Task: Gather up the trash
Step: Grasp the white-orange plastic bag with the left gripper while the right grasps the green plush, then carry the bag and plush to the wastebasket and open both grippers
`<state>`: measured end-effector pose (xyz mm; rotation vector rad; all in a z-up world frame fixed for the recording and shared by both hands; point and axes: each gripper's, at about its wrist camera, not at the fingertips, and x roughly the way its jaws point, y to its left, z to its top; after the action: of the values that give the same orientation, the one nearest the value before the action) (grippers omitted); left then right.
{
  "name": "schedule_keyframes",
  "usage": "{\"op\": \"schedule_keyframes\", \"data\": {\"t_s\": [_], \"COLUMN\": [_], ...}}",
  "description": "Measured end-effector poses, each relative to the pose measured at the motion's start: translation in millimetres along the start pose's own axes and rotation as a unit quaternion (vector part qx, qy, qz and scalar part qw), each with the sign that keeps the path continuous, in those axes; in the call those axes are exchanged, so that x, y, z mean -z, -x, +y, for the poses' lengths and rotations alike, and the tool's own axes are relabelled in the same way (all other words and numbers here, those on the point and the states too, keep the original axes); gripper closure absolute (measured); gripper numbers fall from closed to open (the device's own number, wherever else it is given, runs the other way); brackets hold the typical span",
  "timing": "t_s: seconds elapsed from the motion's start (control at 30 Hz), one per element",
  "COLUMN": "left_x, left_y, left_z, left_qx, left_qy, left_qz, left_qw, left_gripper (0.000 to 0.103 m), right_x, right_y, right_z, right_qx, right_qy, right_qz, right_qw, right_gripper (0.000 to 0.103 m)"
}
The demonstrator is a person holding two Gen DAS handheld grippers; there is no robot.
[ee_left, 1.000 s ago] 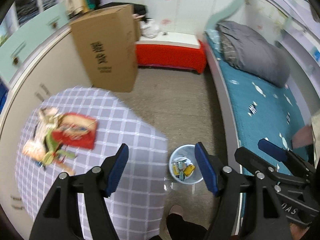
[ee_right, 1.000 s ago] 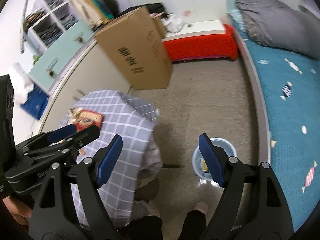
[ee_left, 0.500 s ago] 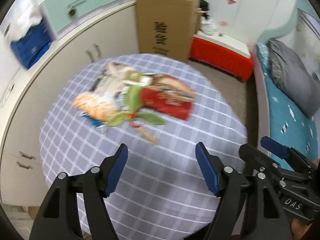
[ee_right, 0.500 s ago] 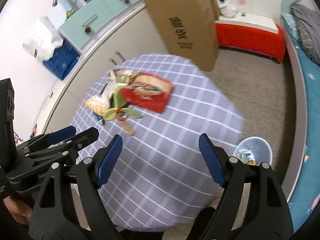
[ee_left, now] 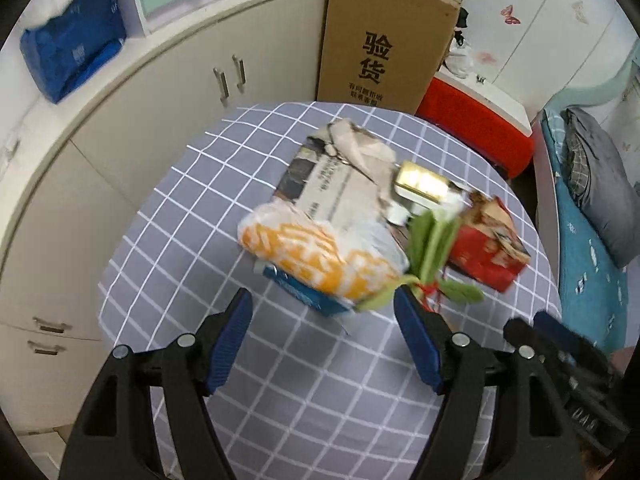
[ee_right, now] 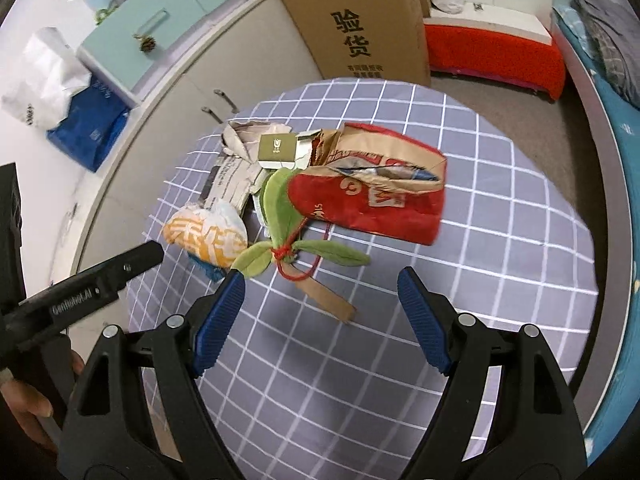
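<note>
With the left claw (ee_left: 322, 334) opening wider and the right claw (ee_right: 320, 312) spread wide, both empty, either could snag the tangled green leaves (ee_right: 276, 216) and drag neighbouring trash off the counter (ee_right: 500, 240).

The tall brown cardboard box (ee_left: 384, 36) against the pale cabinets bears large black characters "验货" above smaller unreadable lines, the black arm of the left gripper (ee_right: 86, 294) reads "GenRobot.AI", and the red paper bag's (ee_right: 372, 196) white lettering stays illegible.
</note>
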<state>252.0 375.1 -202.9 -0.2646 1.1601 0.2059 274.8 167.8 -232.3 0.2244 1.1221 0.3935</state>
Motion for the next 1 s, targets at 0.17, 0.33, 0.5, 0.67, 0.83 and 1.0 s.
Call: {"op": "schedule_keyframes", "data": {"t_s": [0.17,0.33,0.5,0.67,0.83,1.0], "left_x": [-18.7,-31.1,-38.4,-36.1,-32.0,-25.6], "left_y": [-33.0,-59.4,-72.6,-70.8,-62.8,-39.2], "left_z": [17.7,25.8,32.5,34.3,29.7,30.0], "left_qx": [0.006,0.03,0.033,0.024,0.019,0.017], "left_qy": [0.021,0.031,0.034,0.005,-0.025,-0.02], "left_qz": [0.024,0.039,0.038,0.032,0.015,-0.007], "left_qw": [0.9995,0.9983,0.9982,0.9992,0.9994,0.9996], "left_gripper": [0.031,0.031,0.048,0.064,0.078,0.082], "right_x": [-0.4,-4.3,-10.3,-12.8,-14.3,-14.4], "right_y": [-24.0,-46.1,-63.9,-80.6,-91.1,-85.7], "right_z": [7.8,14.6,21.6,28.7,37.0,36.4], "right_qx": [0.017,0.018,0.029,0.032,0.033,0.019], "right_qy": [-0.019,-0.018,-0.006,-0.003,0.019,0.027], "right_qz": [0.011,0.019,0.018,0.023,0.027,0.035], "right_qw": [1.0,1.0,0.999,0.999,0.999,0.999], "right_gripper": [0.025,0.025,0.034,0.048,0.071,0.086]}}
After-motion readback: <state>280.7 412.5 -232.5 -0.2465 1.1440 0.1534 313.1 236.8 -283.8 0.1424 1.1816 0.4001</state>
